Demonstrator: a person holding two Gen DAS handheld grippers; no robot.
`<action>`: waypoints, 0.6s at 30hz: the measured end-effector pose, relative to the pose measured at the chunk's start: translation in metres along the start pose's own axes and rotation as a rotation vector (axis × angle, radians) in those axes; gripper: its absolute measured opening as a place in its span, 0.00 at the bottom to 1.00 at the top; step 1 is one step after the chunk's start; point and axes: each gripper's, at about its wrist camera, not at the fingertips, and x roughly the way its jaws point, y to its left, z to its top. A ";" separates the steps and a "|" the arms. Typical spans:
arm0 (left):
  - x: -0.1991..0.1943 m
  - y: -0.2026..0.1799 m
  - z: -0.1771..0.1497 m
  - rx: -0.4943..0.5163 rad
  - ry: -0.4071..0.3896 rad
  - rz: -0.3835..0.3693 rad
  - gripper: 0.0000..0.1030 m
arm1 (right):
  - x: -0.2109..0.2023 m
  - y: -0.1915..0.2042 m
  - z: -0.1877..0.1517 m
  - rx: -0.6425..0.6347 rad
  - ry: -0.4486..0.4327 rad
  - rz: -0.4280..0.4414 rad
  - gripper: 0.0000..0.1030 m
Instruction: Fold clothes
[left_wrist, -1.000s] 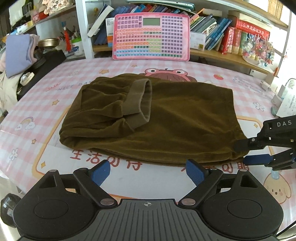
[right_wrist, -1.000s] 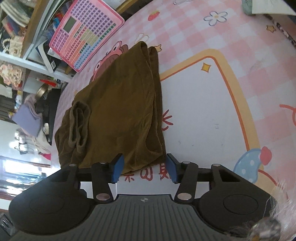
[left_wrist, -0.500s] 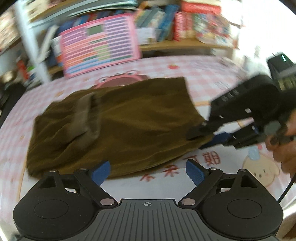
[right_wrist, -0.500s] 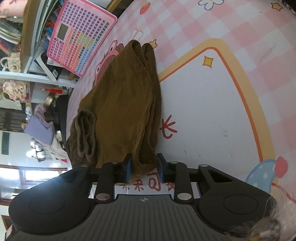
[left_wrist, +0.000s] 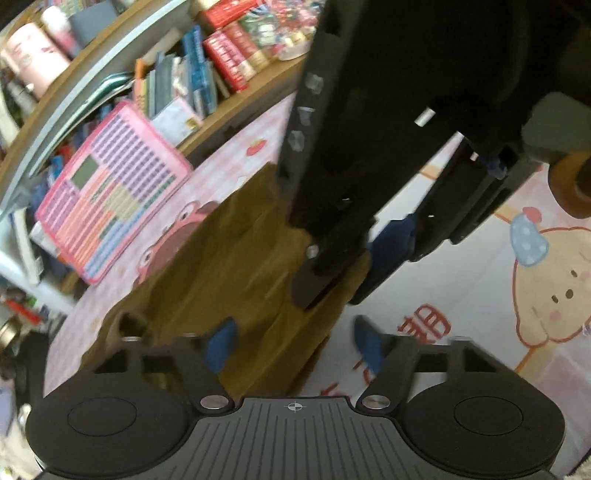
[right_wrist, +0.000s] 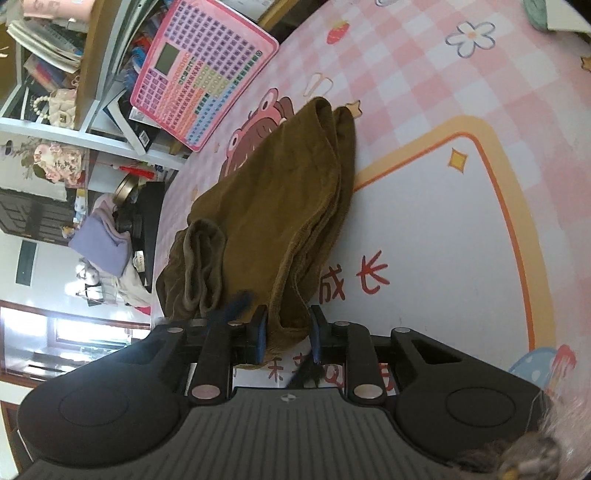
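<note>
A brown velvety garment (left_wrist: 221, 266) (right_wrist: 277, 192) lies folded on the pink cartoon tablecloth (right_wrist: 443, 221), one cuffed sleeve on top at its far left. My right gripper (right_wrist: 288, 332) is shut on the garment's near right corner, the cloth bunched between its blue pads. In the left wrist view the right gripper (left_wrist: 354, 266) looms large and dark just ahead. My left gripper (left_wrist: 293, 345) is tilted, and its jaws are closing over the garment's near edge right beside that corner. Cloth lies between its pads, which do not press on it.
A pink toy keyboard (left_wrist: 110, 192) (right_wrist: 199, 70) leans against the bookshelf (left_wrist: 221, 48) behind the table. A roll of brown tape (left_wrist: 569, 184) shows at the right. A lilac cloth pile (right_wrist: 99, 243) sits on a surface beyond the table's left side.
My left gripper swung right along the garment's front edge, rolled over, and narrowed its jaws beside the right gripper. The right gripper shut on the garment's corner and stayed there.
</note>
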 end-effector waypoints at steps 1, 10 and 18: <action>0.003 0.001 0.000 0.001 0.000 -0.010 0.27 | 0.000 0.000 0.001 -0.001 -0.005 -0.004 0.25; -0.013 0.021 0.002 -0.114 -0.072 -0.033 0.07 | 0.004 -0.020 0.021 0.142 -0.060 0.000 0.71; -0.041 0.031 -0.008 -0.185 -0.107 -0.091 0.06 | 0.020 -0.024 0.040 0.231 -0.087 0.038 0.69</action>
